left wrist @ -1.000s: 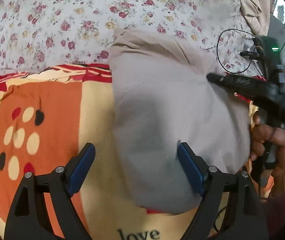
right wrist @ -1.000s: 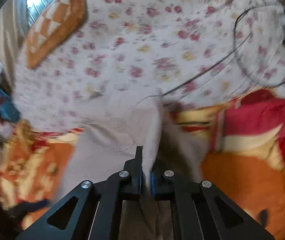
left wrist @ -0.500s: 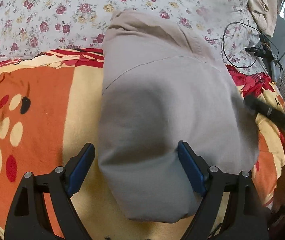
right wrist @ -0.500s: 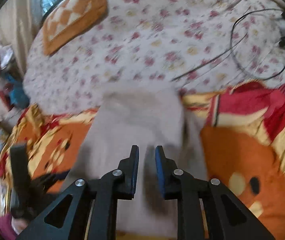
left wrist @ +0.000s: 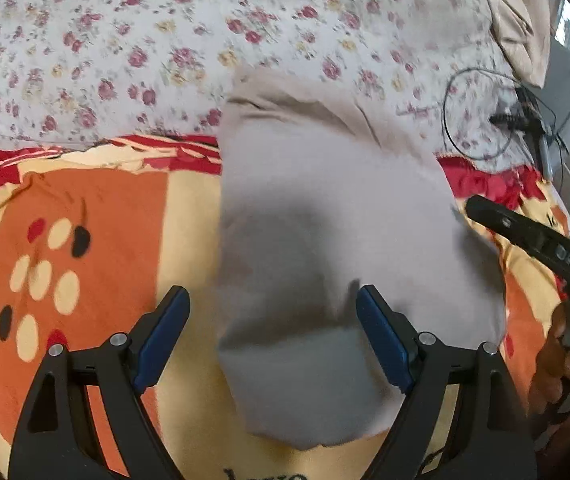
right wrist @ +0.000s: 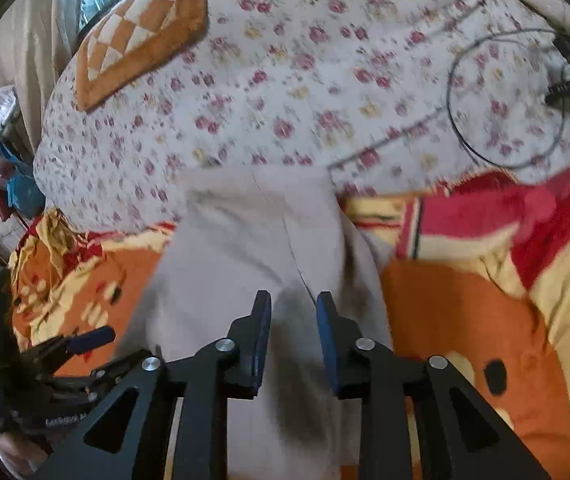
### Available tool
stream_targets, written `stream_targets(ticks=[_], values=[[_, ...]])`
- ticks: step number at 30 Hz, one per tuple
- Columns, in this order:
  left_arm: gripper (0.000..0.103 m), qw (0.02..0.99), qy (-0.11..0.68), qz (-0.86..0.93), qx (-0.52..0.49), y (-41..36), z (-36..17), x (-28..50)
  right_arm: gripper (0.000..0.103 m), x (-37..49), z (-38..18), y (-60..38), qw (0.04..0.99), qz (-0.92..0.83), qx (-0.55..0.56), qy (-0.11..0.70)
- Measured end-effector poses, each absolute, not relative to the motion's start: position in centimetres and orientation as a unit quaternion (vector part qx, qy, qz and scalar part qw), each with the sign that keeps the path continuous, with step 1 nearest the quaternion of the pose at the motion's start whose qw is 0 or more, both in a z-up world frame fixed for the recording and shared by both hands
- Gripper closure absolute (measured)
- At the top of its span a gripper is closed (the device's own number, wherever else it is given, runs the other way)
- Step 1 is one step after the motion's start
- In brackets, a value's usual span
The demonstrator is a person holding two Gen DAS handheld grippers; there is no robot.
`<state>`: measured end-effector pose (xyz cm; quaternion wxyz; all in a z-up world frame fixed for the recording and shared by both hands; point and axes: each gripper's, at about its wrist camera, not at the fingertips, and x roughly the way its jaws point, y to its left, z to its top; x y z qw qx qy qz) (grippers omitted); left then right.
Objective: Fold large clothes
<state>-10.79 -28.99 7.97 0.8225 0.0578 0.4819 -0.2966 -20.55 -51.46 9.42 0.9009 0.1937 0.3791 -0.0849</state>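
A: Item, location?
B: Folded grey garment (left wrist: 325, 220), flat on orange blanket (left wrist: 97, 216), far end on floral sheet (left wrist: 145, 40).
A: Jaws?
B: Left gripper (left wrist: 271, 340) wide, empty. Right gripper (right wrist: 293, 336) jaws just opening, parted above cloth, nothing held.

You are looking at a plain grey-beige garment (left wrist: 325, 216) with no pattern. It is lying on a blanket (left wrist: 97, 216) showing big orange, cream and red patches with cream, red and black dots. The bed sheet (left wrist: 173, 40) is showing white with small pink and yellow flowers. Your grippers are wearing blue pads (left wrist: 381, 344) on black fingers. An orange and cream checked cushion (right wrist: 141, 36) is sitting beyond a thin black cable (right wrist: 501, 100).
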Motion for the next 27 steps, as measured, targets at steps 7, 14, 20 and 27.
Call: stream_targets(ticks=[7,14,20,27], values=[[0.017,0.814,0.501,-0.286,0.072,-30.2,5.5,-9.4,0.065,-13.3,6.8,-52.9,0.887,-0.086,0.225,0.394],[0.013,0.812,0.497,-0.298,0.07,-31.1,5.2,-9.3,0.054,-11.8,0.1,-57.1,0.858,-0.152,0.258,0.418],[0.013,0.814,0.497,-0.29,0.075,-31.1,5.0,-9.8,0.053,-12.9,1.8,-56.3,0.86,-0.158,0.238,0.424],[0.013,0.816,0.498,-0.284,0.071,-30.9,4.6,-10.0,0.041,-18.7,5.9,-53.7,0.883,-0.119,0.236,0.387]])
